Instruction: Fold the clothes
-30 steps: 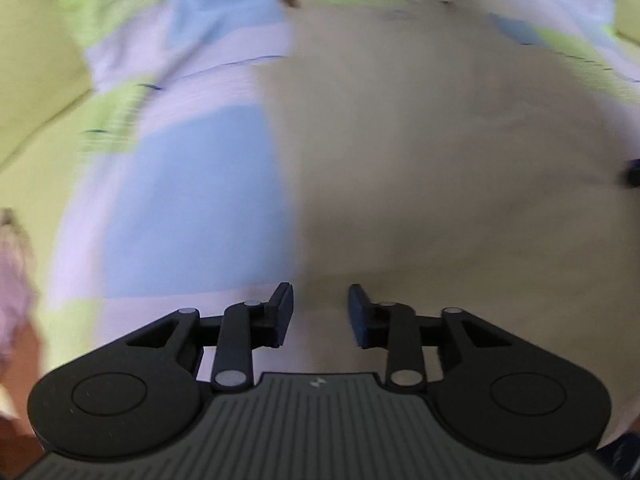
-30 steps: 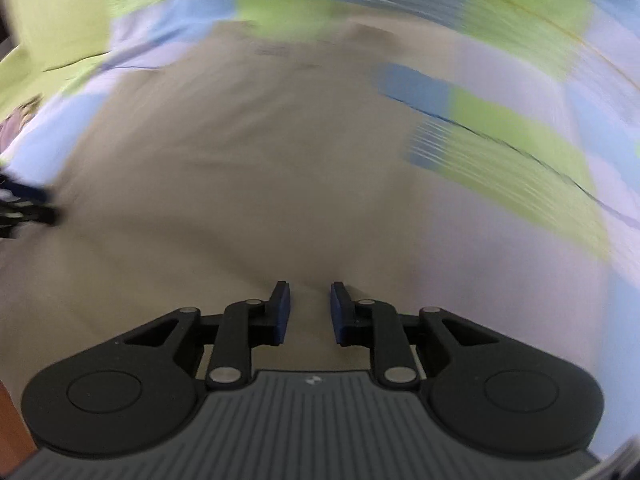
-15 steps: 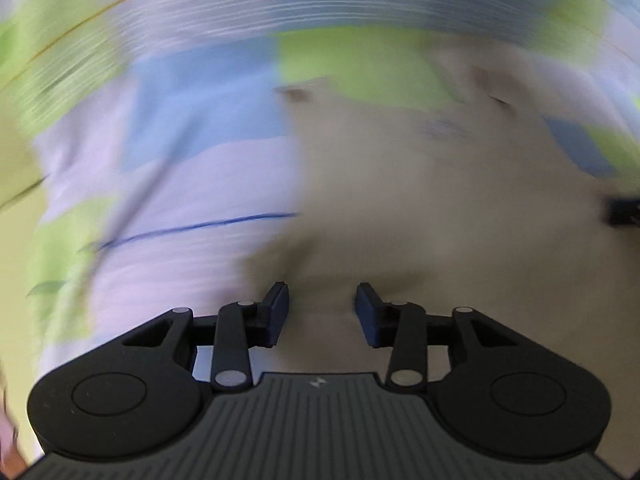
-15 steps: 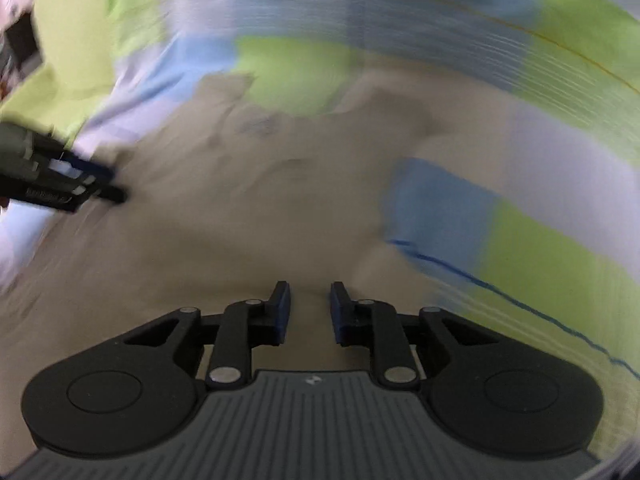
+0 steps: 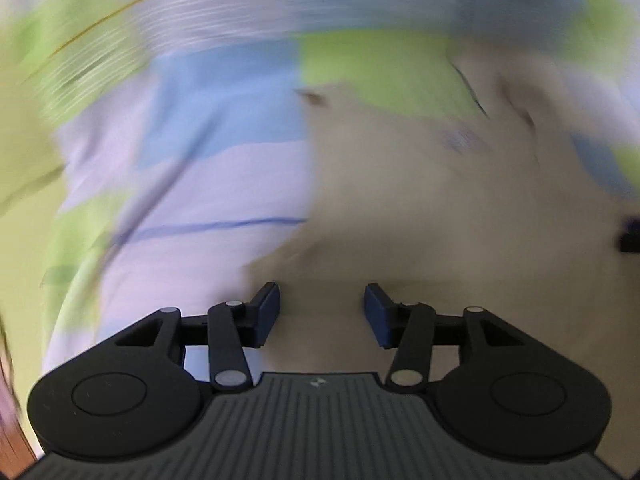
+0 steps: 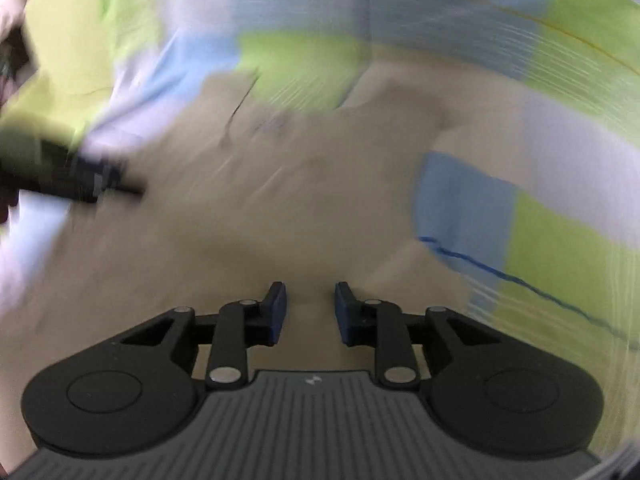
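Observation:
A beige garment (image 5: 440, 208) lies flat on a patchwork sheet (image 5: 224, 112) of blue, green and white; its neck end points away from me. My left gripper (image 5: 322, 302) hovers over the garment's near left corner. Its jaws are opening wide, and beige cloth shows in the gap with no pad pressing on it. In the right wrist view the same garment (image 6: 280, 208) fills the middle. Over its near edge my right gripper (image 6: 311, 302) is opening from a narrow gap and grips nothing. The left gripper (image 6: 80, 176) appears blurred at the left there.
The sheet (image 6: 560, 240) extends past the garment on the right, with a thin blue line across it. Plain lime-green fabric (image 5: 24, 220) lies at the far left. A dark object (image 6: 16, 56) sits at the top left corner. Both views are motion-blurred.
The garment's neck end has come lower and nearer in both views as the hands moved along it. The left jaws have spread clearly wider. The right jaws show much the same narrow gap.

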Tool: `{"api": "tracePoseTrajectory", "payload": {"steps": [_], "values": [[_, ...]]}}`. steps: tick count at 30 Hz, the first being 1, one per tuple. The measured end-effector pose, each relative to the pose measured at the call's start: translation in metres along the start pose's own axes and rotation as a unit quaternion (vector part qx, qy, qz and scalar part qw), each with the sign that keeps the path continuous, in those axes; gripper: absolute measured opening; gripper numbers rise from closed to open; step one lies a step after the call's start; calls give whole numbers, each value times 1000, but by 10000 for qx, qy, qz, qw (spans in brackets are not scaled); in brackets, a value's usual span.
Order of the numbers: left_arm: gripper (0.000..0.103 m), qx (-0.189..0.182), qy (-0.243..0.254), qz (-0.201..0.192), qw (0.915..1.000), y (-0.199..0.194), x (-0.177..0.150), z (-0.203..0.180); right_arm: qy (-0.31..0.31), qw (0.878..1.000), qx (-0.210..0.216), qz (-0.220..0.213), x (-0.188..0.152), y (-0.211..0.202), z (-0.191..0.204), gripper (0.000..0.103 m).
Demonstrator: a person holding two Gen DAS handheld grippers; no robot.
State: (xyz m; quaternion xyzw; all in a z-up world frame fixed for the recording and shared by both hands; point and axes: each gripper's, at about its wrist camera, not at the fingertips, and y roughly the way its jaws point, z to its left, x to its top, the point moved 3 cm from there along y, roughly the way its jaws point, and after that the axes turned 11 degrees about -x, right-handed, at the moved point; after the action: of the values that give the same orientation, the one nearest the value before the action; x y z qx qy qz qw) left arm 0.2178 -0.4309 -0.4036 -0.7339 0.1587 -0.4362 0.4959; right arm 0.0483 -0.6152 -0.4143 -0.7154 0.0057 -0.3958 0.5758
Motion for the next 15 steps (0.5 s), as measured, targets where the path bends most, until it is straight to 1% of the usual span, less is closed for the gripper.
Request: {"api": "tracePoseTrajectory", "payload": {"steps": [1, 2, 4, 5, 6, 7, 8, 9, 10, 12, 13, 14, 15], "values": [[56, 65, -141, -89, 9998, -15, -5, 5, 152, 9975, -685, 16, -2, -11, -13, 23], [57, 157, -211, -187, 9995, -37, -14, 6, 339, 9942, -1023, -22, -6, -24, -24, 27], [62, 144, -278, -238, 9992, -54, -21, 7, 748, 9904, -1153, -158, -16, -55, -37, 33], [67, 79, -380, -263, 9989, -67, -28, 4, 931, 9886, -1168, -206, -22, -72, -38, 42], [72, -42, -509, -278, 9983, -83, -40, 0, 1052, 9874, -1158, -248, -27, -86, -35, 48], [73, -168, -616, -269, 9976, -101, -54, -7, 1128, 9867, -1131, -287, -32, -97, -30, 49], [74, -229, -652, -230, 9973, -116, -63, -12, 1202, 9865, -1059, -334, -43, -115, -20, 54], [75, -278, -680, -191, 9971, -129, -71, -16, 1282, 9864, -967, -340, -56, -136, -11, 65], [75, -295, -687, -142, 9971, -142, -79, -20, 1351, 9863, -900, -303, -66, -150, -8, 69], [75, -299, -658, 41, 9974, -185, -105, -31, 1541, 9851, -727, -210, -90, -183, 7, 73], [76, -285, -605, 149, 9977, -204, -119, -37, 1619, 9842, -697, -184, -101, -200, 16, 75], [77, -262, -520, 212, 9981, -218, -127, -41, 1684, 9834, -653, -161, -113, -223, 34, 78], [78, -203, -368, 290, 9987, -240, -140, -49, 1683, 9837, -607, -187, -121, -245, 45, 80]]}}
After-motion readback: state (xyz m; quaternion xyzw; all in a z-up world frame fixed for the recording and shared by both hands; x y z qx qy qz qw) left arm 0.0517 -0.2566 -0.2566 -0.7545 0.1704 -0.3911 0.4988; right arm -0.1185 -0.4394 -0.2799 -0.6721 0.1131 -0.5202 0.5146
